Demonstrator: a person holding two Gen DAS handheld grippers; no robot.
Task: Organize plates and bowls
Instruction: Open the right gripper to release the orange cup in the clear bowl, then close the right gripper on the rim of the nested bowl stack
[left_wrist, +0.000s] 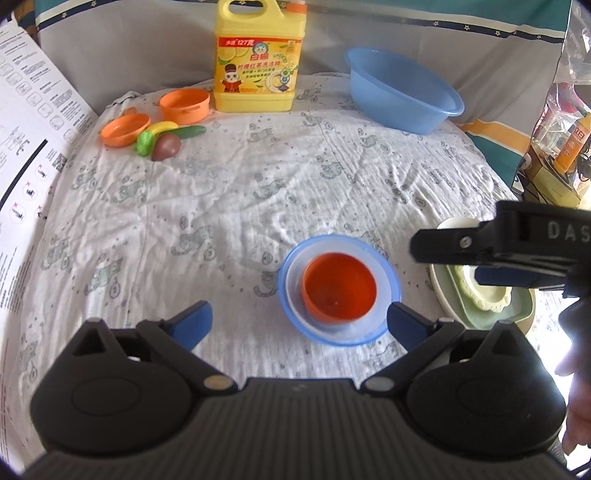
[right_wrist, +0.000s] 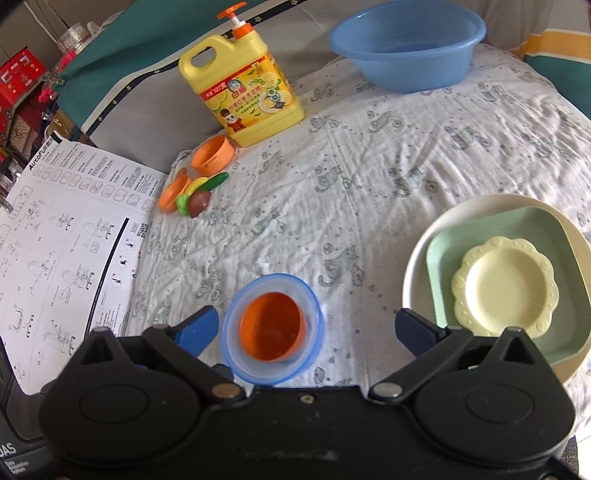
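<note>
Both grippers, left (left_wrist: 299, 325) and right (right_wrist: 308, 330), stand wide and empty. Orange cup (left_wrist: 339, 286) nests in a blue-rimmed bowl (left_wrist: 386, 321) beside stacked plates (right_wrist: 506, 284). Likely light, rigid, slippery plastic; best pinched across a rim.

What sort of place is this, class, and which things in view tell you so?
Probably a home room with a makeshift dishwashing setup: a cloth-covered surface holds a yellow dish soap jug, a blue wash basin, and stacked plates and bowls. Cluttered household items sit at the edges.
</note>
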